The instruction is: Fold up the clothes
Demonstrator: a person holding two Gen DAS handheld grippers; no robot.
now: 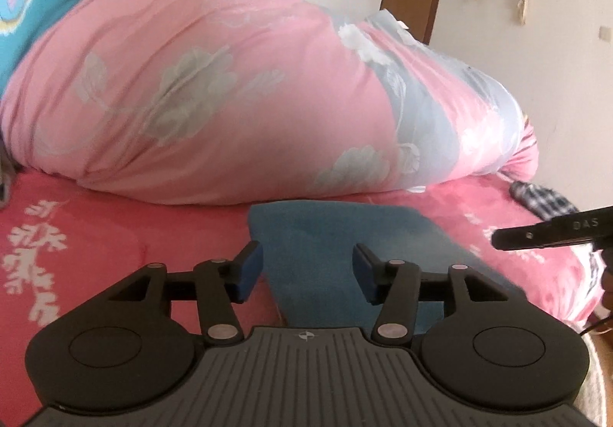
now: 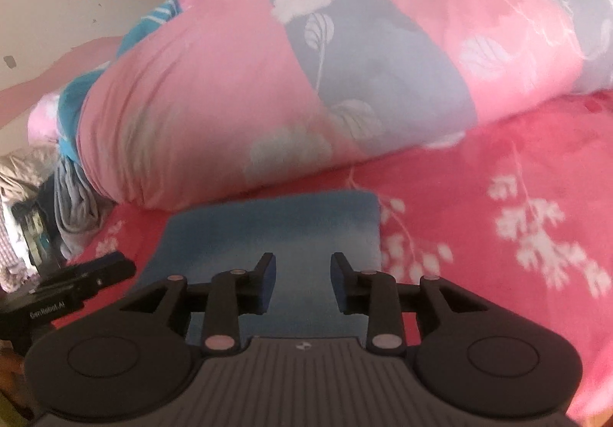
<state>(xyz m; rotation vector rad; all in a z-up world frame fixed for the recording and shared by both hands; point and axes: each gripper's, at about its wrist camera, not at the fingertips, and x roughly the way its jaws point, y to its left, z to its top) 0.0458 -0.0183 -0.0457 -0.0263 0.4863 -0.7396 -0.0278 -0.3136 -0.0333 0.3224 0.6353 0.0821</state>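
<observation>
Blue folded cloth (image 1: 329, 235) flat on red bedspread (image 1: 95, 235), left gripper (image 1: 307, 266) and right gripper (image 2: 302, 281) both part open above it, gripping nothing, pink quilt (image 1: 230, 90) heaped at twelve o'clock.

Ahead of you the rolled quilt (image 1: 214, 94) walls off the far side of the bed (image 2: 498, 166) — no way through at sheet level. Open sheet lies right of the folded blue cloth (image 2: 276, 231). On the left, your other tongs (image 2: 111, 266) and a clothes pile (image 2: 72, 205) crowd the edge.
</observation>
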